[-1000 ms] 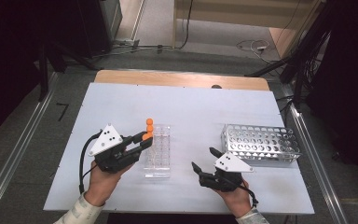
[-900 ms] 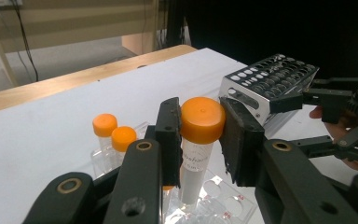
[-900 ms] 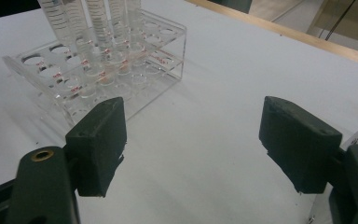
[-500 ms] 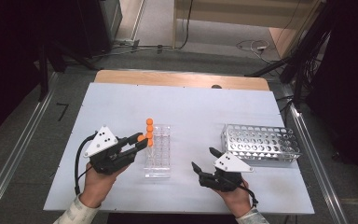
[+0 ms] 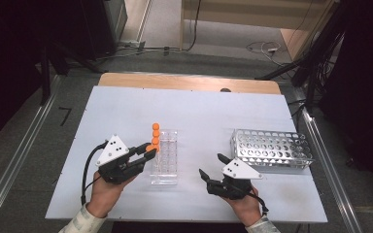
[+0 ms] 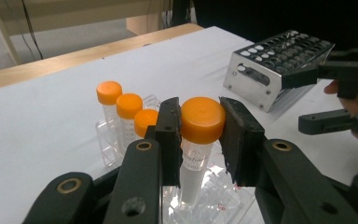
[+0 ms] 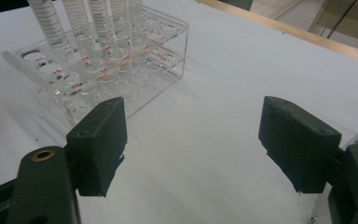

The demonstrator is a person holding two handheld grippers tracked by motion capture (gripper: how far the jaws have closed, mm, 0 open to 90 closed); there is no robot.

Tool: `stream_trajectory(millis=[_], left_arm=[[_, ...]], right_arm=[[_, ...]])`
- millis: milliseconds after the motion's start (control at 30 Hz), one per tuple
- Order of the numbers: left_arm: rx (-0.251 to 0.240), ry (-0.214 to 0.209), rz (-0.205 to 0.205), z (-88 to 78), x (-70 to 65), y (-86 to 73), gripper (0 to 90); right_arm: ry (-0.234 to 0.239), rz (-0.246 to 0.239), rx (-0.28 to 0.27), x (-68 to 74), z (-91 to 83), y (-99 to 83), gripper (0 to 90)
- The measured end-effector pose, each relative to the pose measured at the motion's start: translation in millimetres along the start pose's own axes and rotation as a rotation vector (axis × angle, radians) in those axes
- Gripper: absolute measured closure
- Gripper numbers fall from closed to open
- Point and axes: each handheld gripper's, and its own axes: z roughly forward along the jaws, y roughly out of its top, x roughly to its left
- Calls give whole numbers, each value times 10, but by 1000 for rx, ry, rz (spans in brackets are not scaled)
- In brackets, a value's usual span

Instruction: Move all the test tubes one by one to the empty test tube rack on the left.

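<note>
A clear plastic tube rack stands on the white table left of centre. Three orange-capped tubes stand in a row at its far left side. My left gripper is at the rack's left edge, shut on the orange cap of a fourth tube. That tube hangs upright with its lower end down in the rack; whether it rests on the bottom I cannot tell. My right gripper lies low on the table right of the rack, open, with bare table between its pads.
A perforated metal rack sits at the right, just beyond the right gripper, and also appears in the left gripper view. A wooden strip borders the table's far edge. Dark floor and cables lie beyond.
The left gripper has shifted only slightly beside the rack, still holding its tube. The right gripper has kept still.
</note>
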Motion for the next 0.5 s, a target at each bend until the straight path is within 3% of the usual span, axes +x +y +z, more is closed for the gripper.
stream_trajectory(millis=[333, 500], left_arm=[[63, 31, 26, 76, -60, -77, 699], [62, 41, 38, 89, -80, -91, 698]], right_arm=[[-2, -6, 2, 10, 4, -1, 220], [-1, -8, 7, 18, 11, -3, 220]])
